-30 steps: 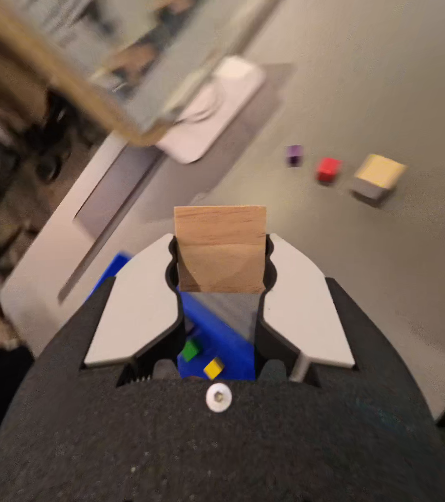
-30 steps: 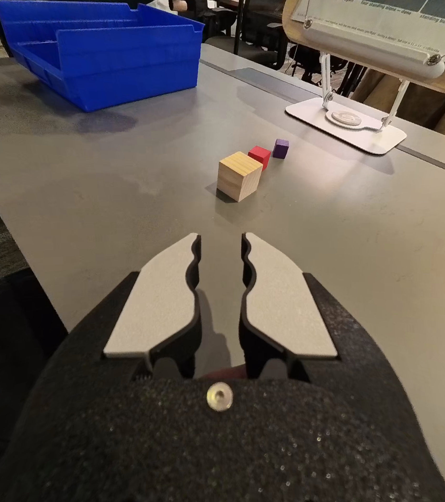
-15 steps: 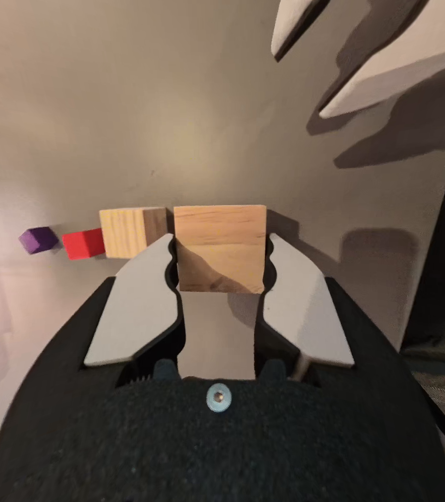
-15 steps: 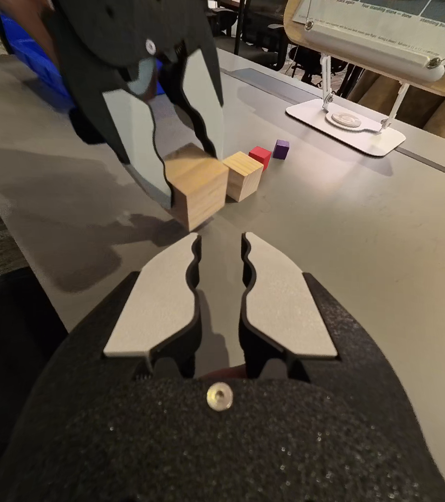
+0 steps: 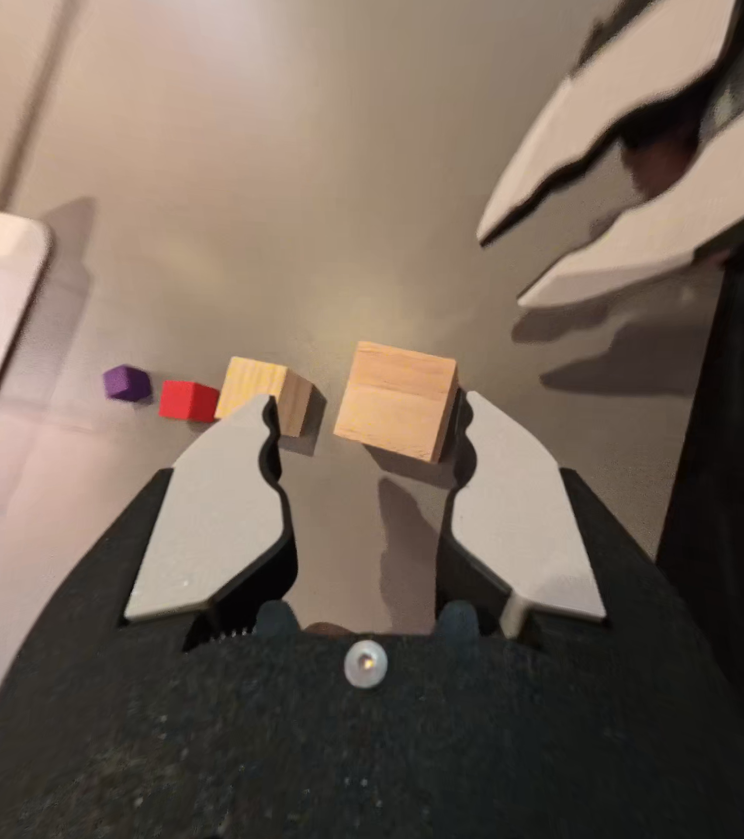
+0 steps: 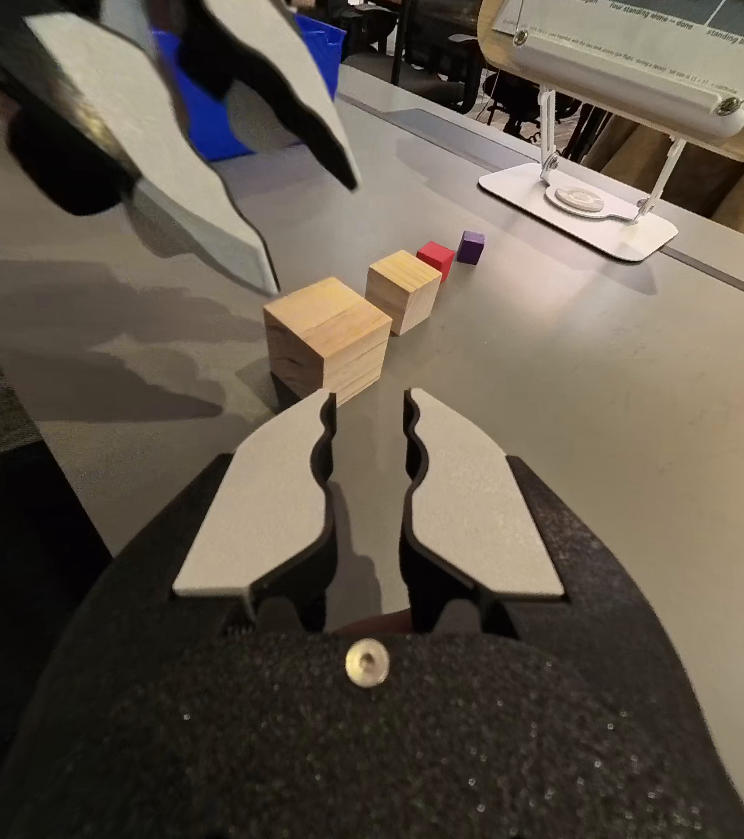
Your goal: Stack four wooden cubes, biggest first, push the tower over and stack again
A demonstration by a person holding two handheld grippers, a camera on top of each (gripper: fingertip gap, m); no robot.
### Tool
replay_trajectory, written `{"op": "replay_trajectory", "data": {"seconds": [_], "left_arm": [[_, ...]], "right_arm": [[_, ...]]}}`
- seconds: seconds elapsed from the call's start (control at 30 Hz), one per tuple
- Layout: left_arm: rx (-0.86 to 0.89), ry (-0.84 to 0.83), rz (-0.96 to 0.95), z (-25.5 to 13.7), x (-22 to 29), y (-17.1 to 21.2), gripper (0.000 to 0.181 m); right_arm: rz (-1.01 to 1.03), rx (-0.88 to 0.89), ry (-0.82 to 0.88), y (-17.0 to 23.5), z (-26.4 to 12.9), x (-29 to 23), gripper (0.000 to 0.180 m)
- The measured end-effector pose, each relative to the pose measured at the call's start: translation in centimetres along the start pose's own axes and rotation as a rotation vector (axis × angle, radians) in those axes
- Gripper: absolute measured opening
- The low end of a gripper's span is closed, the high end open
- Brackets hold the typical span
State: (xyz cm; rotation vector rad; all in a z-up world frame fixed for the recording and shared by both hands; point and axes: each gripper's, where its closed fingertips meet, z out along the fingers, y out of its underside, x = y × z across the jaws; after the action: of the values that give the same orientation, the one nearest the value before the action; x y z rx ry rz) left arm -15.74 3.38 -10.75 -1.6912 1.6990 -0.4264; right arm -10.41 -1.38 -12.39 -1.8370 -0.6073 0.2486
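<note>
Four cubes stand in a row on the grey table (image 6: pixel 542 408): a large plain wooden cube (image 6: pixel 329 331), a medium plain wooden cube (image 6: pixel 401 290), a small red cube (image 6: pixel 436 256) and a smaller purple cube (image 6: pixel 471 246). My left gripper (image 5: pixel 367 402) is open and empty, just above and behind the large cube (image 5: pixel 397 399). It also shows in the right wrist view (image 6: pixel 311 238), raised, with one fingertip near the cube's top edge. My right gripper (image 6: pixel 370 395) is empty with its jaws a little apart, close in front of the large cube.
A blue bin (image 6: pixel 206 122) stands at the far left, partly hidden by the left gripper. A white stand base (image 6: pixel 578 209) carrying a board sits behind the cubes. The table's near edge (image 6: pixel 66 476) runs along the left. My right gripper (image 5: pixel 501 268) hovers at upper right in the left wrist view.
My left gripper carried the large cube over from the bin, set it down beside the medium cube, opened and lifted away. My right gripper stayed still.
</note>
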Motion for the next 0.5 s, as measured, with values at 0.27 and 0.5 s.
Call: {"op": "replay_trajectory", "data": {"seconds": [0.27,0.5], "left_arm": [[0.307,-0.491,-0.589,-4.4,-0.7,5.0,0.089],[0.403,-0.555,-0.618,-6.7,-0.1,5.4,0.087]], "right_arm": [[0.004,-0.007,0.003,0.1,0.1,0.1,0.029],[-0.010,-0.026,-0.002,0.3,0.3,-0.1,0.031]]}}
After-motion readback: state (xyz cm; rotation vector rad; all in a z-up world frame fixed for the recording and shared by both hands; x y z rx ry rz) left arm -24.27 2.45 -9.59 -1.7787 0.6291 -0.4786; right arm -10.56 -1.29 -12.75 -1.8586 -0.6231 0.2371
